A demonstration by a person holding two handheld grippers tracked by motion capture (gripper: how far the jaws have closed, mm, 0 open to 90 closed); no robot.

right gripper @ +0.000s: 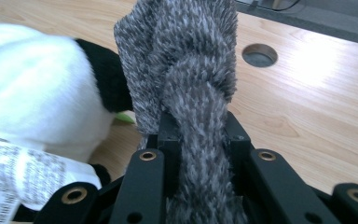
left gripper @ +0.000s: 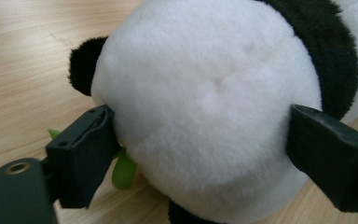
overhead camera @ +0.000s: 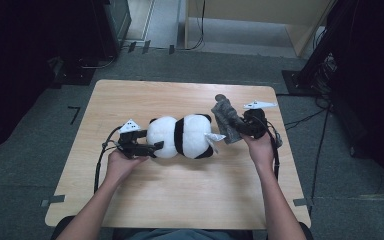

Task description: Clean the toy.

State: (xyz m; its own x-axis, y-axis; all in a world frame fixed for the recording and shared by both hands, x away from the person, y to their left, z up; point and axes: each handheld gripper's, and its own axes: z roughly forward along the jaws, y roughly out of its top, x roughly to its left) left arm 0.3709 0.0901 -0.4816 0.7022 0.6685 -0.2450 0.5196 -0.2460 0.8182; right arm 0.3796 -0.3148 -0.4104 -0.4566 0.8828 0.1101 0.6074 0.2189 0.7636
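My left gripper sits at the left end of the toy panda, which lies on its side in the middle of the wood table. In the left gripper view the jaws stand wide, one on each side of the panda's round white end. The left jaw is right up against the fur, maybe touching; the right jaw looks a tiny bit off it. So it's open around the panda, not squeezing it. A small green bit pokes out under the panda next to the left jaw. My right gripper is at the panda's other end, just beside it, w/ the jaws pinched tight on a fuzzy grey knit thing. It sticks up and away from my hand, off the table. In the right gripper view the grey knit thing runs right betw. the two black jaws and fans out above them. The panda's white tag w/ print on it is at the left, and a round hole in the table is farther back.
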